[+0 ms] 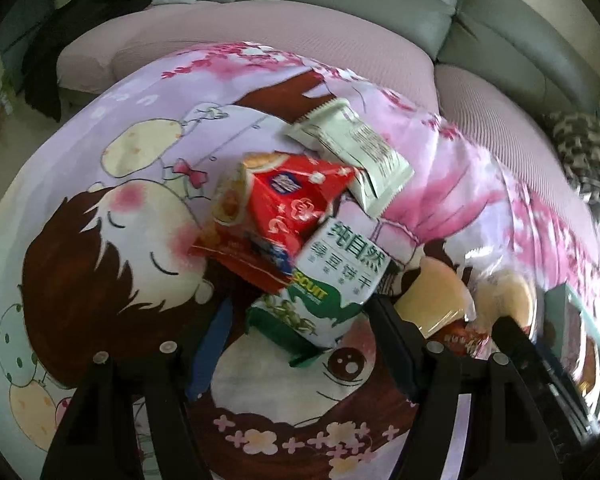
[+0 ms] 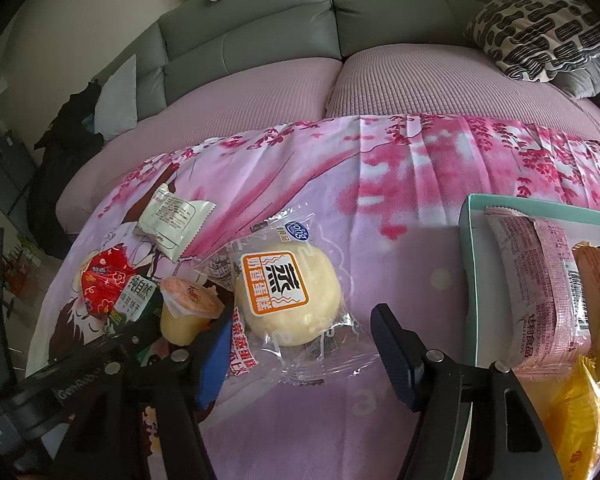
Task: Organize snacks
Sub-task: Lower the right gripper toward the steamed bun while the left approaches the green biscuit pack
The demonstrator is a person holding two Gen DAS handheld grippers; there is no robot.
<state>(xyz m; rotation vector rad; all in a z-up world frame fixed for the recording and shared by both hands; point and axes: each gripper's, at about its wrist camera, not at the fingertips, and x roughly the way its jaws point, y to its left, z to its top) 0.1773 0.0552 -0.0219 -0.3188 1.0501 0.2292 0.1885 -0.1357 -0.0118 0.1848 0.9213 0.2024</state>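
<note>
Snacks lie on a worktop draped in a pink cartoon cloth (image 2: 400, 240), with a sofa (image 2: 380, 80) beyond it. My left tool (image 1: 296, 340) stands open, its fingers either side of a green-and-white biscuit pack (image 1: 332, 280); I cannot tell whether the pads touch it. A red packet (image 1: 288, 204) leans on the far end of that biscuit pack, and a pale green sachet (image 1: 352, 152) lies beyond the red packet, partly overlapping it. A jelly cup (image 1: 432, 296) sits just right of the biscuit pack. My right tool (image 2: 300, 344) is likewise open, straddling the near end of a clear-wrapped steamed cake (image 2: 288, 292), which lies flat on the cloth just right of the jelly cup. Well to the right of the cake, a teal-rimmed box (image 2: 470, 264) holds a pink wrapped cake (image 2: 536, 280) and a yellow packet (image 2: 580, 420).
</note>
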